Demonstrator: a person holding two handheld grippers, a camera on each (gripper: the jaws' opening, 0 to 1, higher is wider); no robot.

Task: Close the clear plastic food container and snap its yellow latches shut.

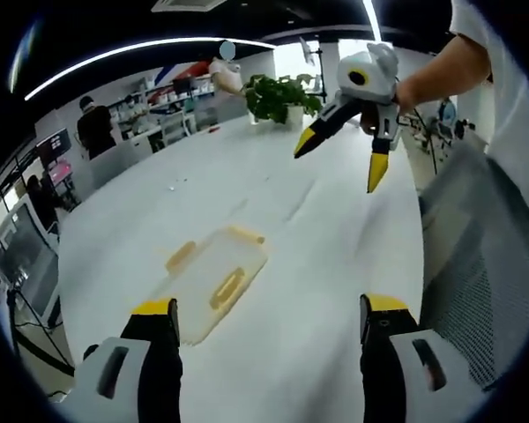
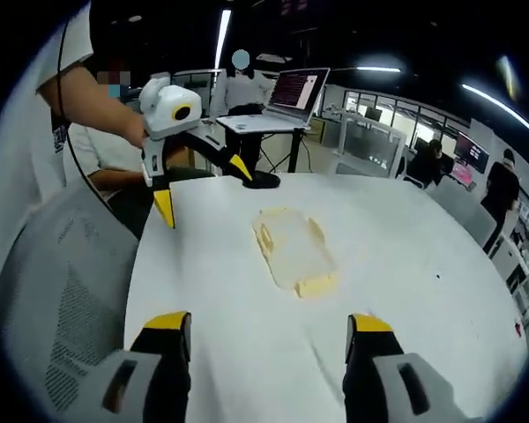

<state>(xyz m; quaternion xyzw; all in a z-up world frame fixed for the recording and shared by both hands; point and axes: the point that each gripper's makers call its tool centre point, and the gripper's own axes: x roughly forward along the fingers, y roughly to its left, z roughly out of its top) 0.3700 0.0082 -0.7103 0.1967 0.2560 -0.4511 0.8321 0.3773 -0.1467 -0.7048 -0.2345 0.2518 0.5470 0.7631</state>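
A clear plastic food container (image 1: 213, 278) with yellow latches (image 1: 227, 286) lies flat on the white table (image 1: 335, 238). My left gripper (image 1: 269, 308) hovers open just short of it, the container sitting between and beyond its jaws. The right gripper (image 1: 339, 163) hangs open in the air farther off, held by a hand. In the right gripper view the container (image 2: 295, 247) lies ahead of my open right gripper (image 2: 269, 324), and the left gripper (image 2: 203, 189) is raised open beyond the container's left side. Neither gripper touches the container.
A grey mesh chair (image 1: 476, 282) stands against the table edge, also seen as the chair (image 2: 62, 291). A potted plant (image 1: 278, 95) stands at the table's far end. A black object (image 2: 263, 181) sits near the table edge, with a laptop (image 2: 295, 92) on a stand behind. People stand in the background.
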